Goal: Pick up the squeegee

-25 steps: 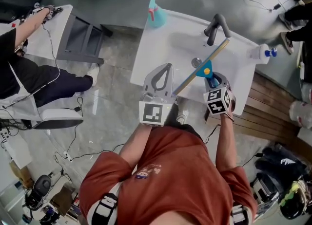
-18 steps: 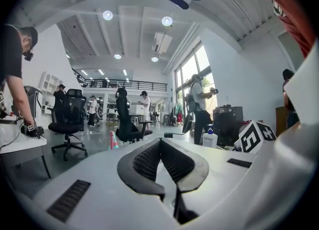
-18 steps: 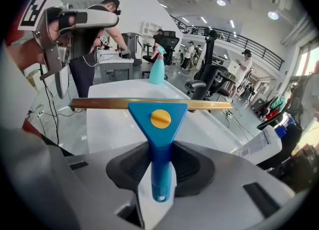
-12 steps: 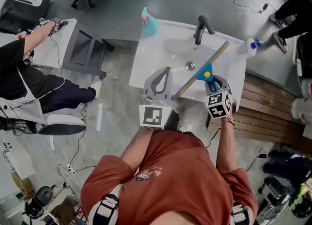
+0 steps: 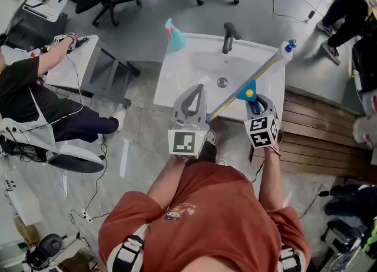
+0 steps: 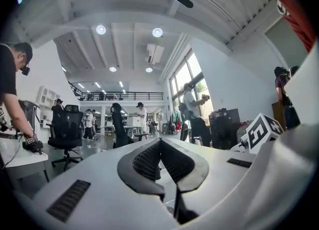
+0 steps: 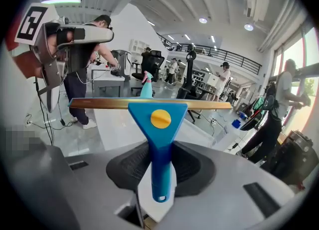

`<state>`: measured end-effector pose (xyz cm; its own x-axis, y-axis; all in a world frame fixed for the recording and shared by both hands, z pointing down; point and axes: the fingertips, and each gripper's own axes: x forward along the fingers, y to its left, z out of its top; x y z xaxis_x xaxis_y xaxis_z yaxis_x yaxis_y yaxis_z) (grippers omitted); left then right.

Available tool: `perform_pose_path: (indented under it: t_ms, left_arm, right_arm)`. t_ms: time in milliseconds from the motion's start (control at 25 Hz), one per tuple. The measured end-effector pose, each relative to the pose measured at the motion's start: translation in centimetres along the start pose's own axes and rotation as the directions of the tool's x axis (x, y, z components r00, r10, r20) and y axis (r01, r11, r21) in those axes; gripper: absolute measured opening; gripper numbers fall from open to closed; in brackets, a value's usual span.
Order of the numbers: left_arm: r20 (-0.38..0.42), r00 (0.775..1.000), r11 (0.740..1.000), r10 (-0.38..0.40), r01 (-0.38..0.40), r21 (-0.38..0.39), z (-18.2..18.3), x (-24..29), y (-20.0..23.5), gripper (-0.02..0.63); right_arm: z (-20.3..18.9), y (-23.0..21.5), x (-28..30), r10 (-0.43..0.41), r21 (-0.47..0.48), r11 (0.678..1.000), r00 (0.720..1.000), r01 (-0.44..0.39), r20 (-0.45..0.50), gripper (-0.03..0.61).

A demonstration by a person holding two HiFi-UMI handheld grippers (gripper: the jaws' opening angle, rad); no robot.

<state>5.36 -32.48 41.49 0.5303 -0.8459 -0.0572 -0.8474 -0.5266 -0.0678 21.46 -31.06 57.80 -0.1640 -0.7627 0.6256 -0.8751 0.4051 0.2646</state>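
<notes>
"Fingers (image 7: 131, 166) on the right gripper (image 7: 160, 160), what are they on?"

"Pinching the squeegee (image 7: 159, 117) by its blue handle, one pad on each side. The handle's end sticks out behind the pads, and the brass-coloured blade lies crosswise ahead of them."

"Why hold it that low?"

"My guess is that it keeps the blade clear of the jaws — free to meet a surface. In the head view the squeegee is up in the air over the front of the sink (image 5: 177, 70), with the blade running toward the far right corner."

"And the left gripper (image 6: 160, 144)?"

"Its fingers (image 6: 142, 162) are pressed together with nothing between them. It hangs just beside the right one, near the sink's front edge. It is likely kept out of the way, since one grip does for this."

"So the pick-up is done?"

"It looks so — the squeegee touches nothing but the pads."

"Count for me."

"One squeegee, two grippers, and one sink with one tap (image 5: 228, 32) and one drain (image 5: 222, 82). There are two bottles: a teal spray bottle (image 5: 172, 35) at the far left corner and a white bottle (image 5: 287, 47) with a blue cap at the far right."
</notes>
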Motion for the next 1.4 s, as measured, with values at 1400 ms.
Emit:
perform_pose_path:
  t_ms: [1400]
  left_arm:
    - [0.147, 0.989, 0.998, 0.029, -0.037, 0.055, 7.1, -9.8, -2.1, 0.018]
  right_arm:
    - [3.7, -3.9, -19.7, -0.386, 0.324, 0.903, 0.864, 0.282, 0.323, 0.137]
